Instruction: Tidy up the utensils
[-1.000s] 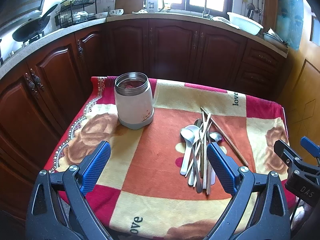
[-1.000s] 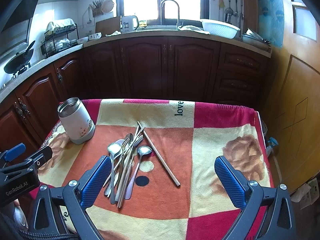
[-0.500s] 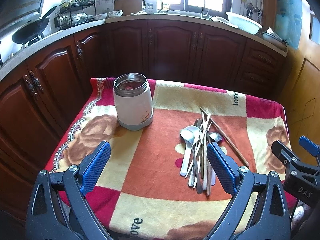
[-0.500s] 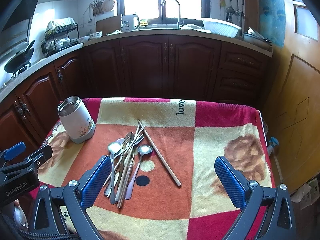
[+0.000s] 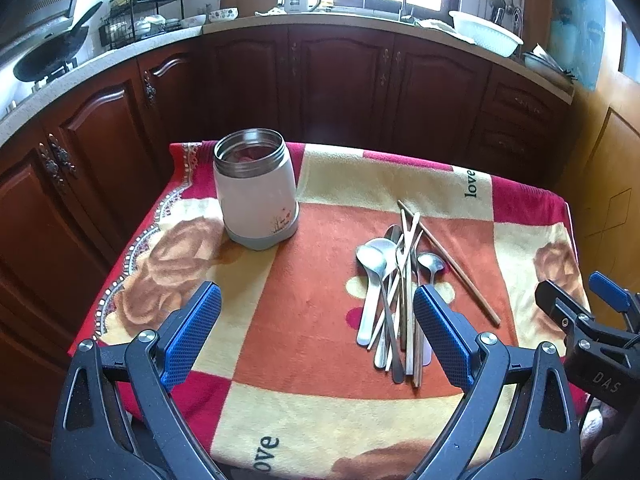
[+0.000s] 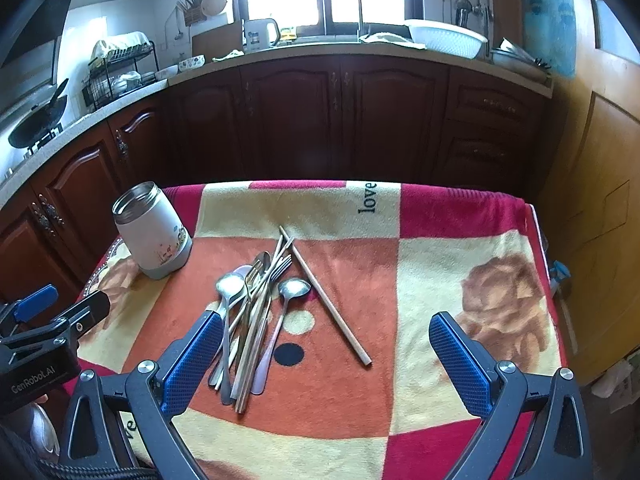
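Heap of metal spoons, forks and wooden chopsticks [image 5: 400, 292] is seen mid-bench, right of centre, just ahead of both tools: left tool [image 5: 316, 336] and right tool [image 6: 324, 364] spread wide, nothing gripped.

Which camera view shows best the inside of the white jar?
The left wrist view: the white jar stands near and its open mouth faces the camera, with something reddish inside. In the right wrist view the jar is further off at the left, and only its metal rim shows.

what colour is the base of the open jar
Grey, under a pale pink-white body; the jar shows best in the left wrist view.
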`<state>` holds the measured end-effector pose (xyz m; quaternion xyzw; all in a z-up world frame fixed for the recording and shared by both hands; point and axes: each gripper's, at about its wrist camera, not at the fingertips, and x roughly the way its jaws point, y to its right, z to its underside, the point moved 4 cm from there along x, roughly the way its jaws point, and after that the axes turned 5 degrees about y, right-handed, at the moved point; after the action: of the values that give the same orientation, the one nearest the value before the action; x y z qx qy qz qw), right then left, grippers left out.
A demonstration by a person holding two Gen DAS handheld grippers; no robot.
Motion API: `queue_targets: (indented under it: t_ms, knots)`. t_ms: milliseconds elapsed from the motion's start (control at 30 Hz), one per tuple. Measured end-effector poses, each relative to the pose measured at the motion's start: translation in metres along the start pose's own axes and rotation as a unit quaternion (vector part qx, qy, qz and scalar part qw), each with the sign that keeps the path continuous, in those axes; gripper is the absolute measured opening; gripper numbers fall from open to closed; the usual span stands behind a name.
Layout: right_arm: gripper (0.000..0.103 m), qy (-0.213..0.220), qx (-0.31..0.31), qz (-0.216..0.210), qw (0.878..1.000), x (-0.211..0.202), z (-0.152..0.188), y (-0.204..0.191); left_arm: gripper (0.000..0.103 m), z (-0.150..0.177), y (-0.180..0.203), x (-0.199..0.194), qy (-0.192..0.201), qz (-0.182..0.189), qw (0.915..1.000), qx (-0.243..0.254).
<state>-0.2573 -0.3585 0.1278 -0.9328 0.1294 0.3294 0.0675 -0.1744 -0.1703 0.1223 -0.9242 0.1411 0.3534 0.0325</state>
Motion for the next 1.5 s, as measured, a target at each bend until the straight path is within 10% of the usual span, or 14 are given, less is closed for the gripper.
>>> queue_targets:
  t_ms: [367,667,933,1500]
  knots:
    - [0.102,-0.017,0.0,-0.034,0.999,0.025,0.014,0.006,0.097,0.01,-0.014,0.026,-0.028,0.026,0.9991,-0.019]
    - [0.057,-0.049,0.003,-0.092,0.995,0.061,0.028,0.004,0.08,0.013,-0.009,0.062,-0.067,0.064,0.9957,0.002]
    - [0.039,-0.067,0.003,-0.139,0.988,0.092,0.027,-0.009,0.057,0.007,-0.003,0.107,-0.117,0.109,0.9866,-0.032]
    - [0.015,-0.121,-0.04,-0.206,0.97,0.171,0.013,-0.07,0.057,0.005,-0.023,0.14,-0.139,0.087,0.9844,-0.064]
